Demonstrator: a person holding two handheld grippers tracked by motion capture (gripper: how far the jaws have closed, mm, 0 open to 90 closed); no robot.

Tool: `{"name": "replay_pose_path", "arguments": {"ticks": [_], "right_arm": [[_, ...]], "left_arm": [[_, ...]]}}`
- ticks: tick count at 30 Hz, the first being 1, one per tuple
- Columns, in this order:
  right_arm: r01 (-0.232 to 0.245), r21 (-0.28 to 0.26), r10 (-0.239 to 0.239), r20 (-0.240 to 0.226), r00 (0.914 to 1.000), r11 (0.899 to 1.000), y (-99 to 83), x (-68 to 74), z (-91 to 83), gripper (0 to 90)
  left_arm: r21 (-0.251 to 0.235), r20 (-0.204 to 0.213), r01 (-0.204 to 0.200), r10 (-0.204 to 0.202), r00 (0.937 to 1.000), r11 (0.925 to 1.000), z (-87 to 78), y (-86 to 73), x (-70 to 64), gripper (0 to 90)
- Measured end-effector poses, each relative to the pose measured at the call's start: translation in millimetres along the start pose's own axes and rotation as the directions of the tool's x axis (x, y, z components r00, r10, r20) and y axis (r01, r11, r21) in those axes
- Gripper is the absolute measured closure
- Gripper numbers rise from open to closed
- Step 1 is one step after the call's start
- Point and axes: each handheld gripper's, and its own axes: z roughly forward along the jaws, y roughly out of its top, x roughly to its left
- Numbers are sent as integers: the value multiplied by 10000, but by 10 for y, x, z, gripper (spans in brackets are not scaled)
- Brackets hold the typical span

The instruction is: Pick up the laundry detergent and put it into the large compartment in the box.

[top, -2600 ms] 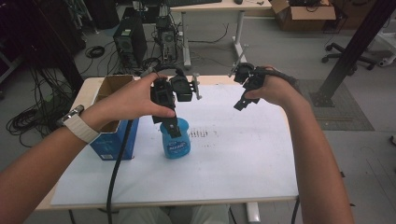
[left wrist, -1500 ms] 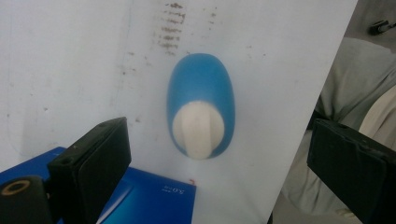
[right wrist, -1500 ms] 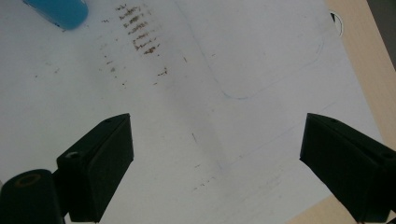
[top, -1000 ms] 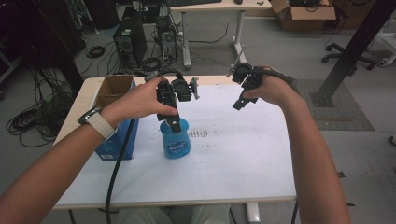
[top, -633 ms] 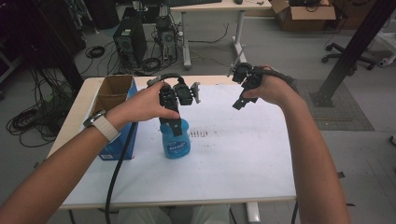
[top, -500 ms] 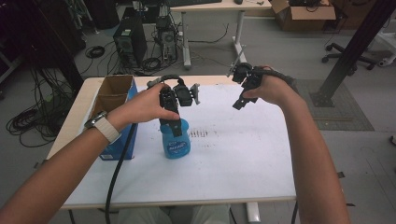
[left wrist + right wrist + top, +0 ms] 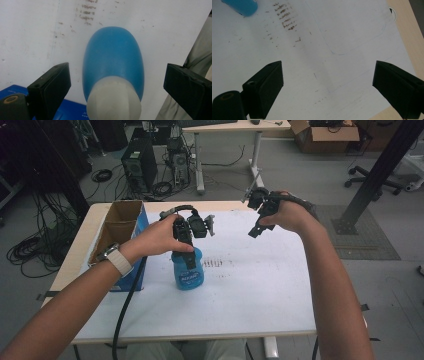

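The blue bottle (image 7: 188, 272) is standing upright on the white tabletop (image 7: 260, 290), a little toward nine o'clock from the sheet's middle, with its pale cap (image 7: 113, 101) pointing up. The left gripper (image 7: 190, 251) is hanging directly over it, pointing down, and in the left gripper view its two black jaws are standing wide apart, one on either side of the cap, touching neither the cap nor the blue body; the bottle (image 7: 113, 67) is sitting free between them. Just beside the bottle, at its nine o'clock, an open cardboard box (image 7: 120, 227) with a blue outer wall is resting near the tabletop's edge. A patch of small brown marks (image 7: 214, 264) is lying on the sheet at the bottle's three o'clock. The right gripper (image 7: 256, 227) is being held in the air well apart from the bottle, toward one o'clock from it, near the far edge of the tabletop. In the right gripper view its jaws are also spread wide and gripping nothing, looking down on bare sheet with the same brown marks (image 7: 285, 18) and the bottle's blue base (image 7: 242, 6) at the eleven o'clock corner.
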Motion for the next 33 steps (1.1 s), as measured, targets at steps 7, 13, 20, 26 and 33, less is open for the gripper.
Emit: {"name": "replay_pose_path", "arguments": {"ticks": [7, 13, 20, 26, 33], "right_arm": [[6, -15, -6, 6, 10000, 10000, -2, -1, 5, 96], [-10, 8, 10, 5, 10000, 10000, 1, 4, 6, 96], [24, 10, -24, 15, 10000, 10000, 4, 0, 9, 96], [2, 33, -2, 19, 10000, 10000, 4, -1, 15, 96], [-15, 40, 15, 11, 10000, 10000, 3, 0, 19, 96]], "left_arm": [[62, 68, -26, 26, 10000, 10000, 48, 13, 4, 89], [42, 88, 51, -52, 9999, 10000, 90, 7, 13, 113], [26, 90, 96, -96, 9999, 10000, 105, 8, 18, 166], [45, 96, 219, -219, 9997, 9998, 112, 0, 35, 199], [34, 110, 222, -222, 9997, 9997, 131, 8, 33, 242]]}}
